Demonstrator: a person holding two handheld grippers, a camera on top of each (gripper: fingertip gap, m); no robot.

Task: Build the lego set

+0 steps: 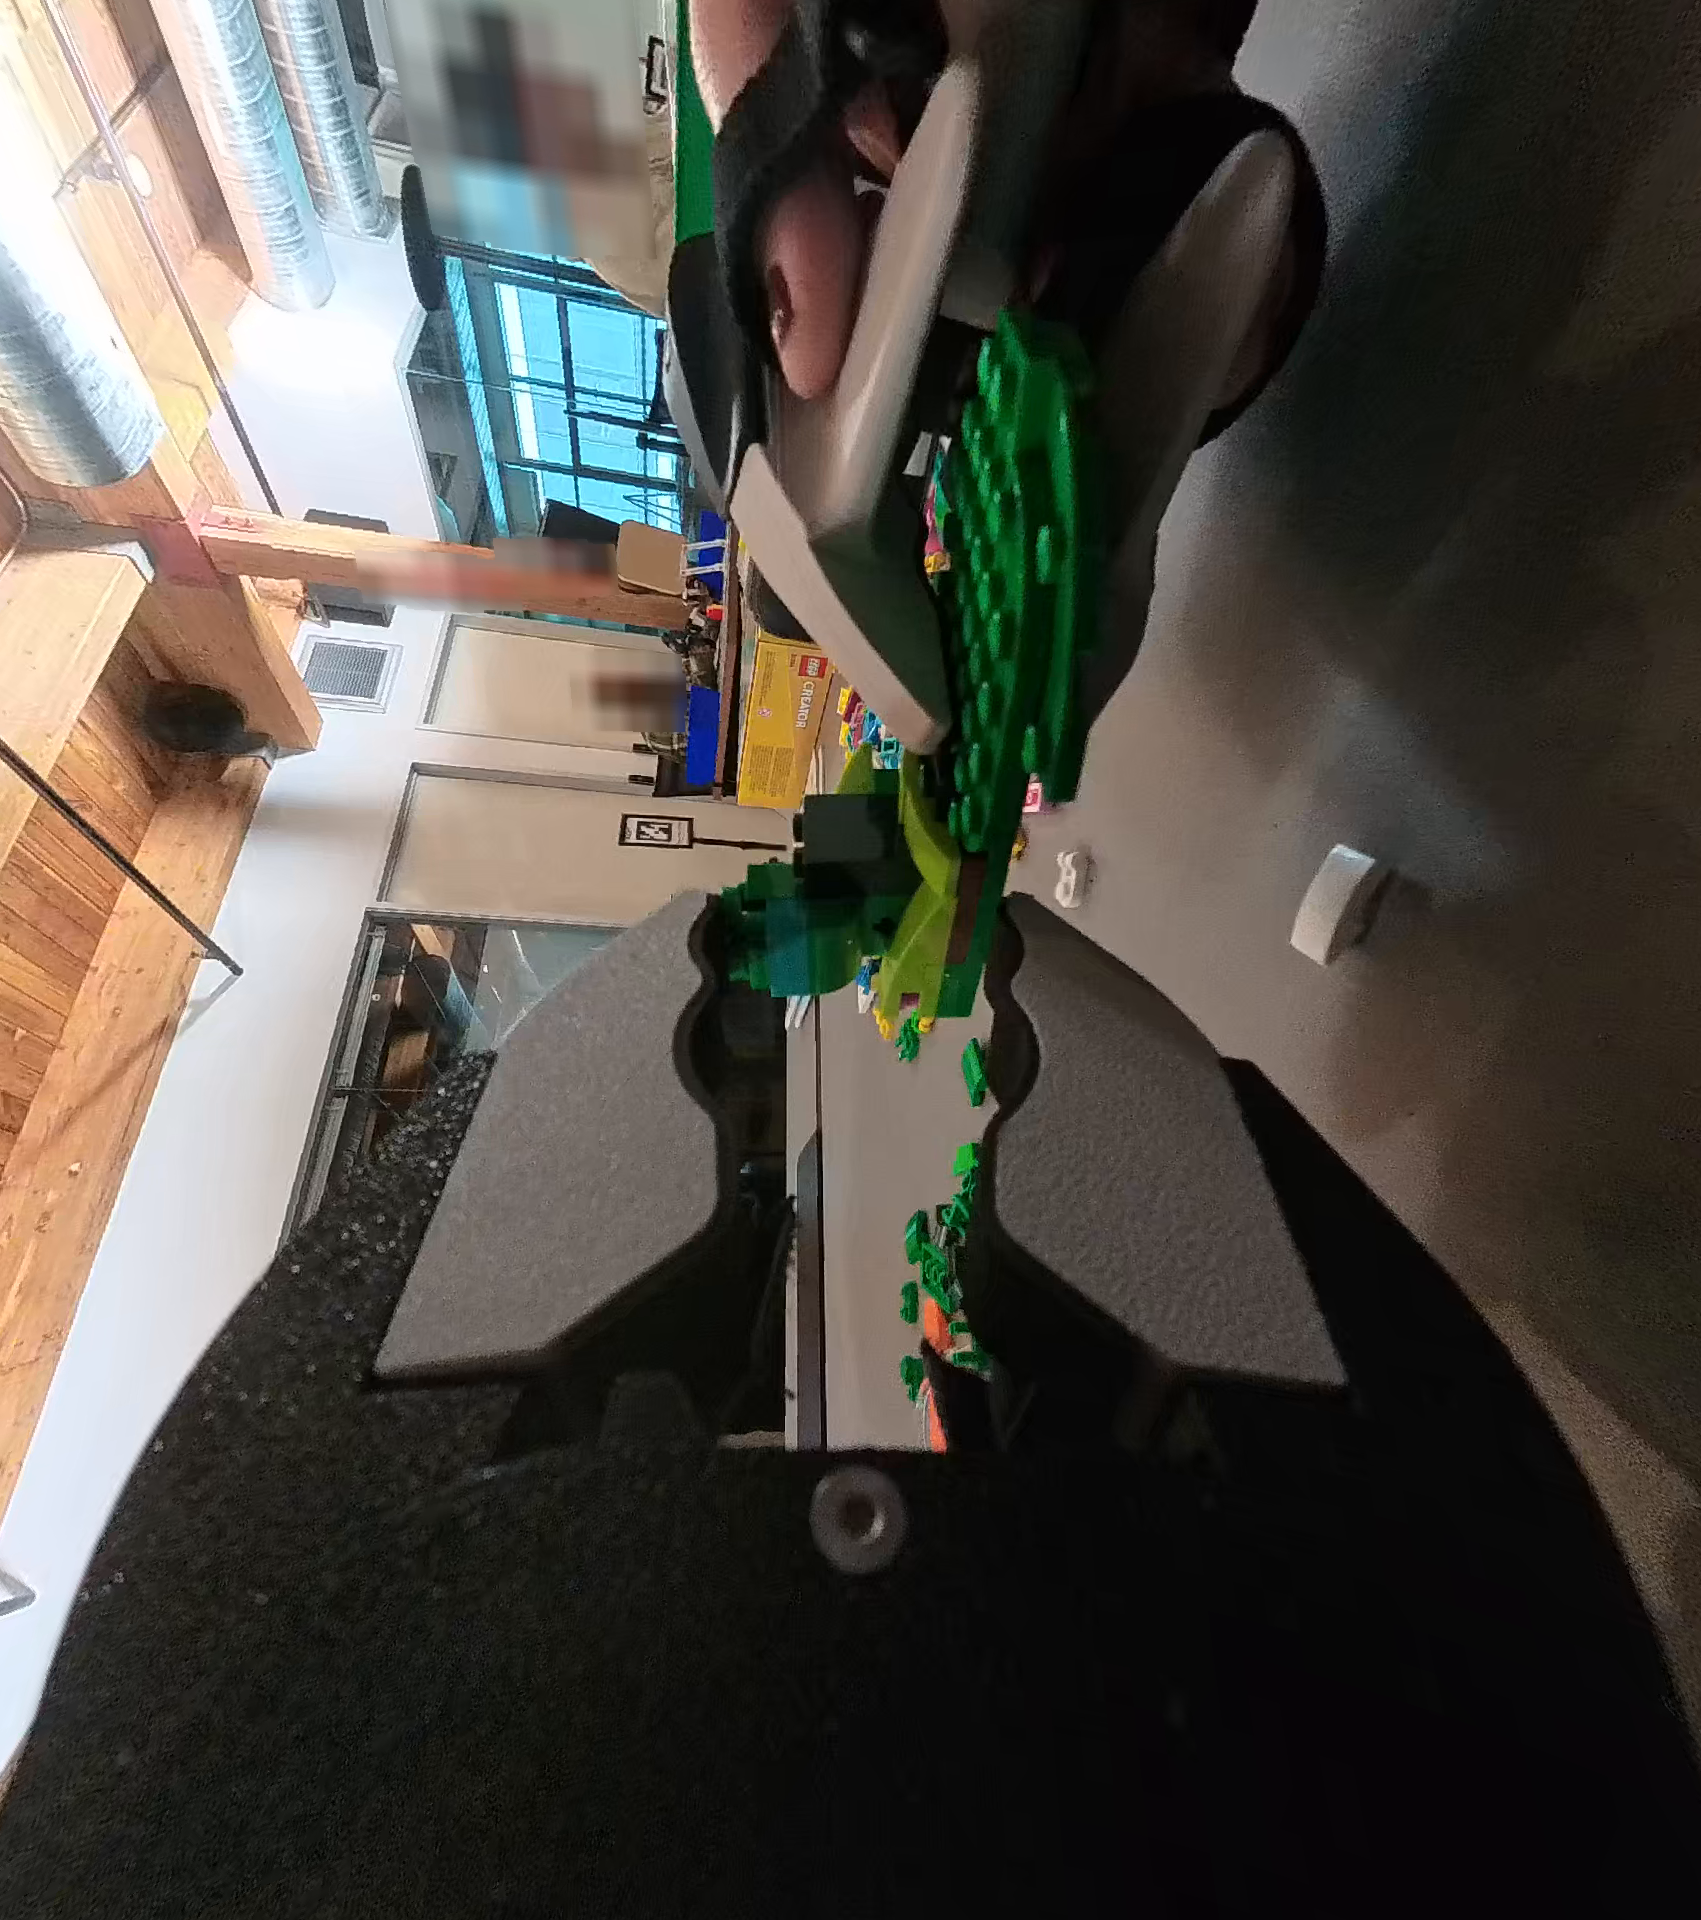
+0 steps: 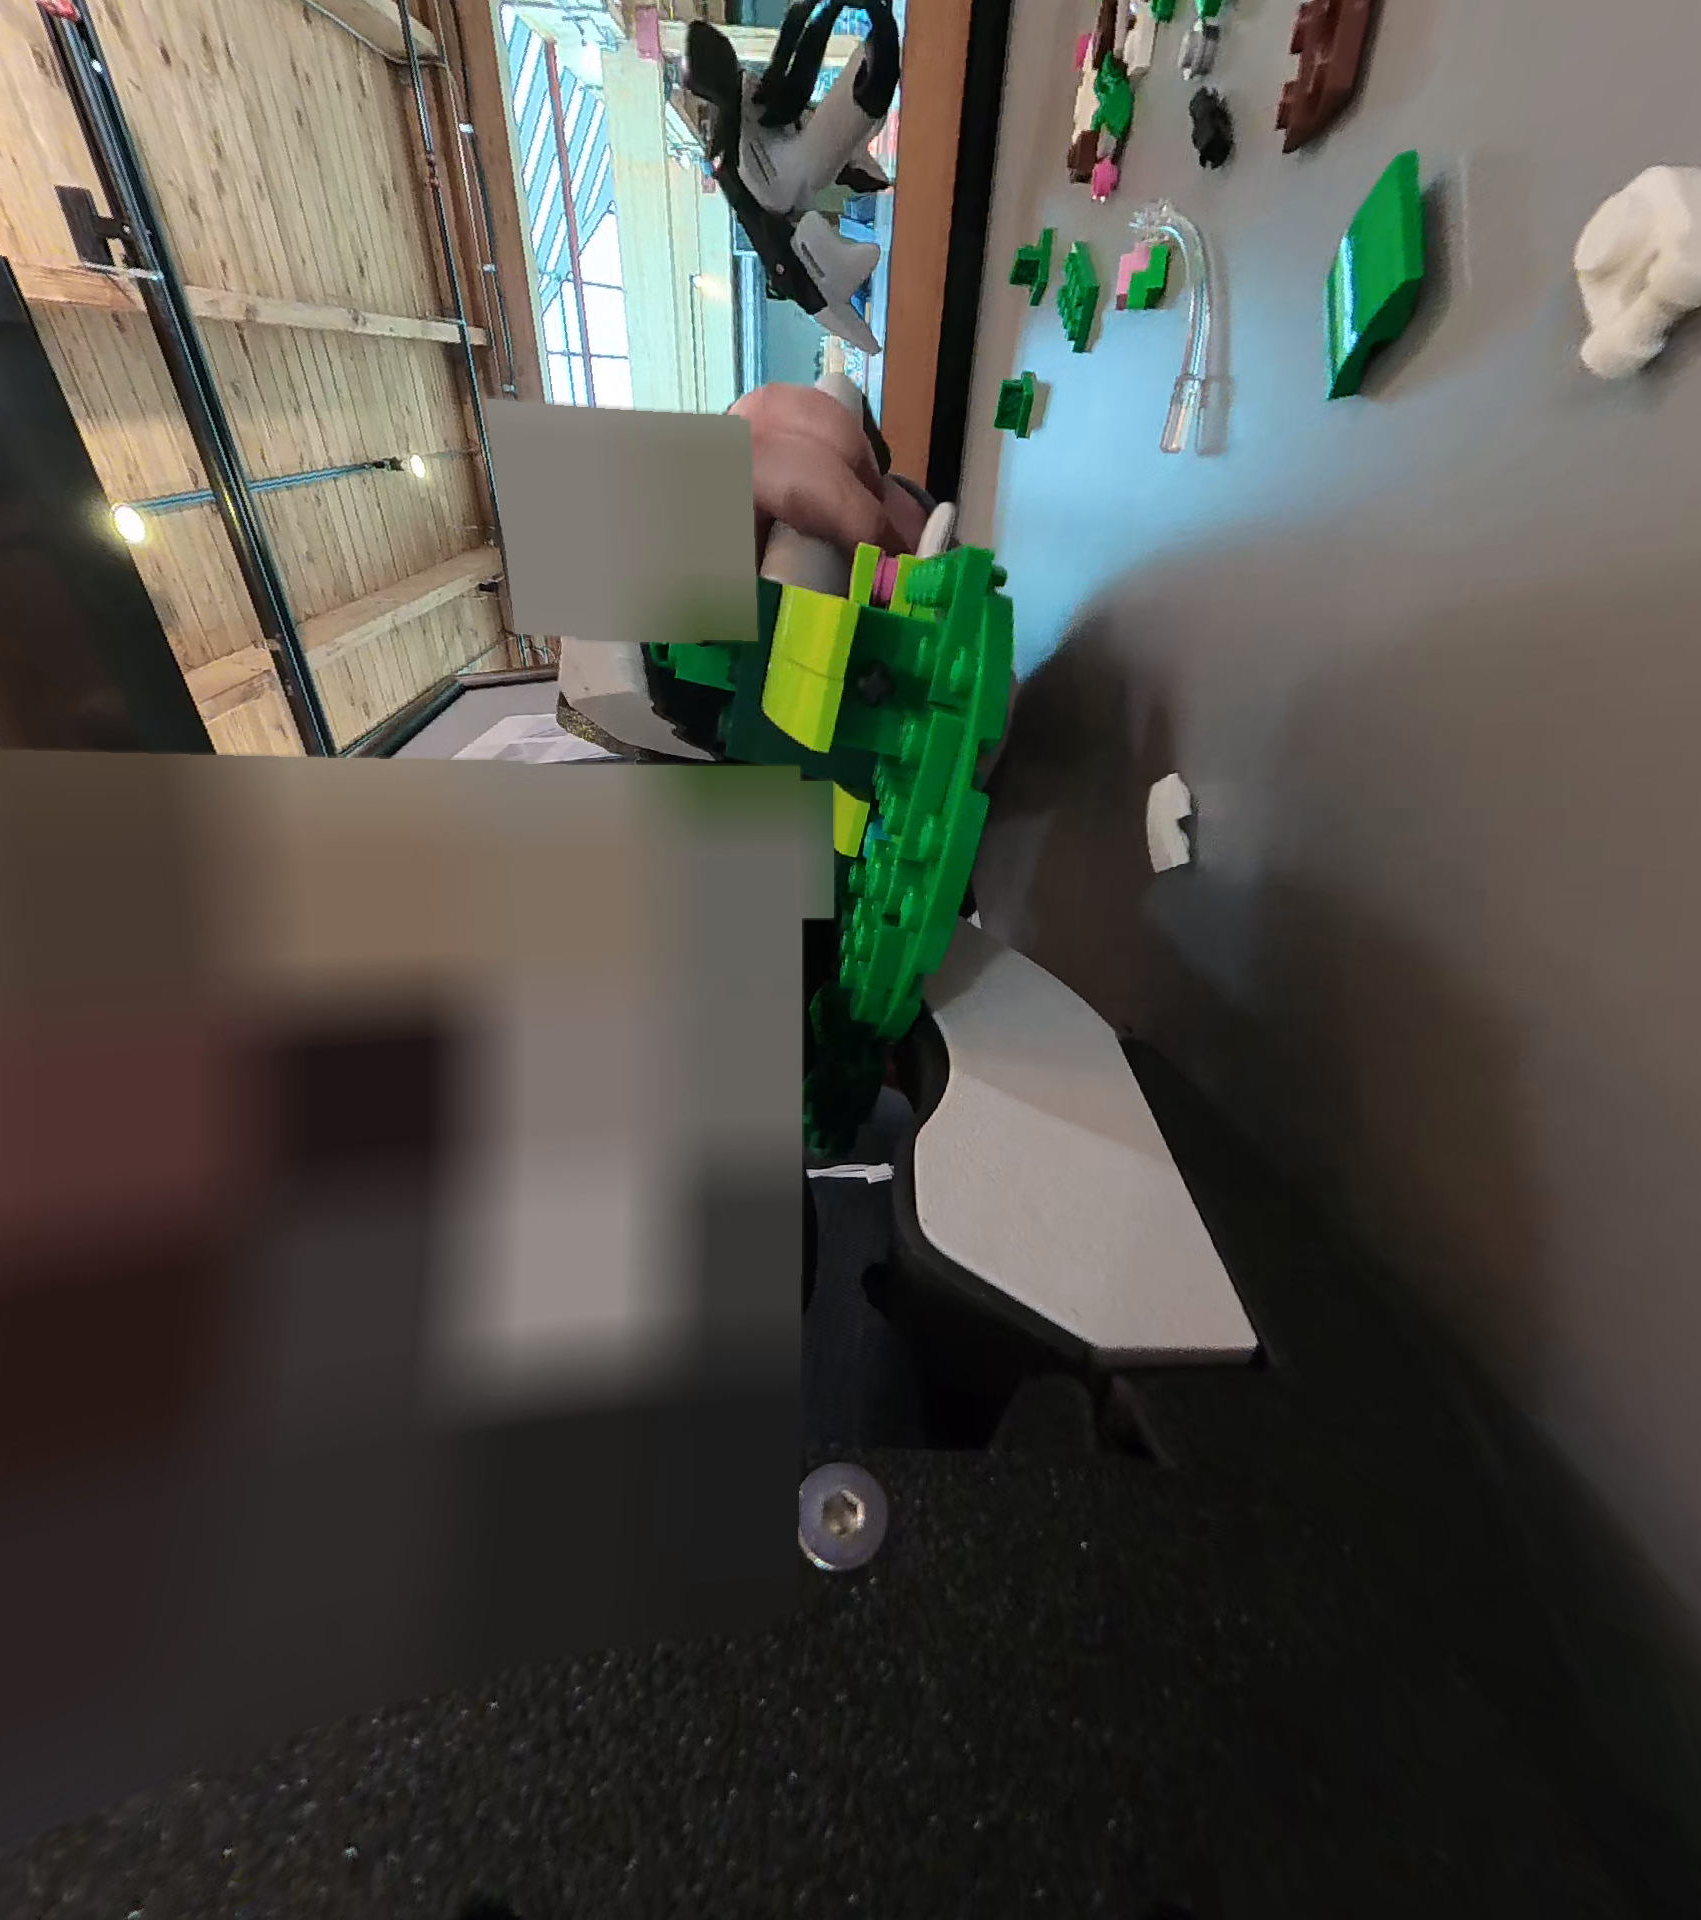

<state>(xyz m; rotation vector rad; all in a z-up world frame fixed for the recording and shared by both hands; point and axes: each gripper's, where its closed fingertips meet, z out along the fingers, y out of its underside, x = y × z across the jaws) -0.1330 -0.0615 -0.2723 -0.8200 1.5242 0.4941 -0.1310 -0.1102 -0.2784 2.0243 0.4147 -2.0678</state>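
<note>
A green lego build [image 2: 919,748], a studded green plate with lime and dark green bricks on it, is held in the air above the grey table [image 2: 1448,935]. My left gripper [image 1: 851,935] is shut on the build's bricked end [image 1: 856,883]; it also shows in the right wrist view [image 2: 794,623]. My right gripper [image 2: 867,1039] is shut on the plate's other end. Only one of its fingers [image 2: 1064,1174] shows, the other is behind a blurred patch. In the left wrist view the right gripper [image 1: 1017,717] clamps the studded plate [image 1: 1022,540], with a gloved hand behind it.
Loose pieces lie on the table: a green curved slope [image 2: 1376,281], a white lump [image 2: 1656,270], a clear tube [image 2: 1194,332], a brown piece [image 2: 1329,62], a small white piece [image 2: 1170,821], small green bits [image 1: 939,1247]. A yellow box [image 1: 784,717] stands at the table's far end.
</note>
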